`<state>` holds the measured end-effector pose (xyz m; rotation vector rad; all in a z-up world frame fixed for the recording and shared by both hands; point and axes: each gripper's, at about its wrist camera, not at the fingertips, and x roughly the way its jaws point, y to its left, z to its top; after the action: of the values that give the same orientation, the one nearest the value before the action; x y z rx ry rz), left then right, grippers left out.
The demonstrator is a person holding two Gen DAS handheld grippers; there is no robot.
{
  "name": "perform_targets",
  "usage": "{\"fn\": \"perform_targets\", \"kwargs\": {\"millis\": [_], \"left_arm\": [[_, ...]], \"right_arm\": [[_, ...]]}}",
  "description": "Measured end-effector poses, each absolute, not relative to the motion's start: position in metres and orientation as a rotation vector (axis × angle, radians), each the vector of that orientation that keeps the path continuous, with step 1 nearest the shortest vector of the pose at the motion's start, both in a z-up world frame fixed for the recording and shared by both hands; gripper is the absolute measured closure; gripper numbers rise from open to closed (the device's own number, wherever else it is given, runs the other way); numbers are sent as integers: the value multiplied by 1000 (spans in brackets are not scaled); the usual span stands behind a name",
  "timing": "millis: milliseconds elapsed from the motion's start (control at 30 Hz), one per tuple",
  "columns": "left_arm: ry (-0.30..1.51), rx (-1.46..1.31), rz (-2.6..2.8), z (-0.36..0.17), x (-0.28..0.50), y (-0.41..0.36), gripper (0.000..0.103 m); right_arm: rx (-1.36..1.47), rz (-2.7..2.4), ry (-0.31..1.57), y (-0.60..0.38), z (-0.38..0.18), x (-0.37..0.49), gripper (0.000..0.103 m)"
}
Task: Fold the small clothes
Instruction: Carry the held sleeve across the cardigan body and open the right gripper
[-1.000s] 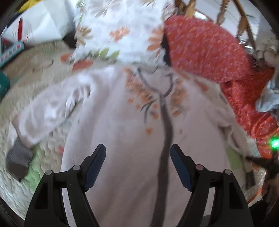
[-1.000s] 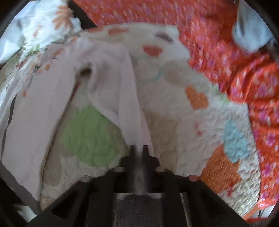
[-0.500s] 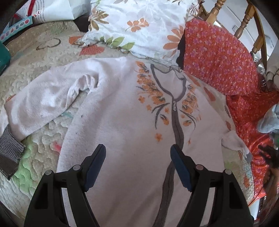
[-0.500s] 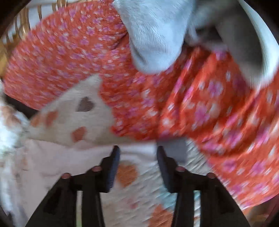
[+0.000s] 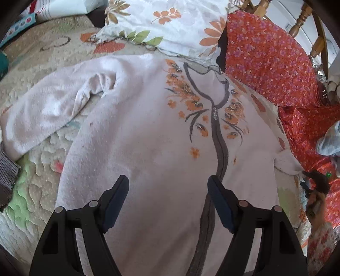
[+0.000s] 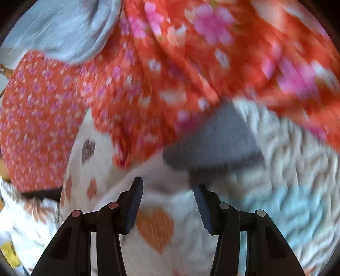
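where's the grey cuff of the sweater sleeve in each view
Left wrist: one grey ribbed cuff lies at the far left edge, ending the pale pink sweater's outstretched sleeve.
Right wrist: a blurred grey cuff sits at centre, just beyond the open fingertips; it is probably the other sleeve's.
Shared landmark: the red floral cloth, right side in the left view, top in the right.

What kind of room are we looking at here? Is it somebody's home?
Most likely a bedroom in a home. A pale zip-up garment lies spread on a quilted bedspread with heart patches, a flowered pillow sits at its far end, and turned wooden posts rise behind an orange floral cloth.
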<state>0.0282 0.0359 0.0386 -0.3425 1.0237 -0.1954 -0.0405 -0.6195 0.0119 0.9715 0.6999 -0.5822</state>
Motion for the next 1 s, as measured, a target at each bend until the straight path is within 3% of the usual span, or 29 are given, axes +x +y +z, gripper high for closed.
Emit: {"fn": "perform_targets", "kwargs": {"millis": [67, 100, 133, 367, 567, 733, 1000], "left_arm": [[1036, -355, -195, 36, 29, 37, 28], [1038, -356, -191, 37, 30, 38, 28], [1036, -355, -189, 38, 30, 39, 28], [893, -402, -109, 84, 21, 87, 28], [749, -479, 92, 124, 1, 166, 26], [667, -497, 230, 139, -14, 217, 23], [677, -622, 259, 134, -19, 263, 23]], "right_arm": [[948, -622, 696, -624, 14, -31, 60], [945, -615, 704, -626, 13, -26, 91], [958, -591, 712, -625, 15, -24, 95], [856, -331, 681, -551, 81, -2, 95], [730, -41, 781, -406, 118, 59, 95], [588, 166, 886, -258, 108, 109, 95], [342, 340, 1007, -61, 58, 156, 95]]}}
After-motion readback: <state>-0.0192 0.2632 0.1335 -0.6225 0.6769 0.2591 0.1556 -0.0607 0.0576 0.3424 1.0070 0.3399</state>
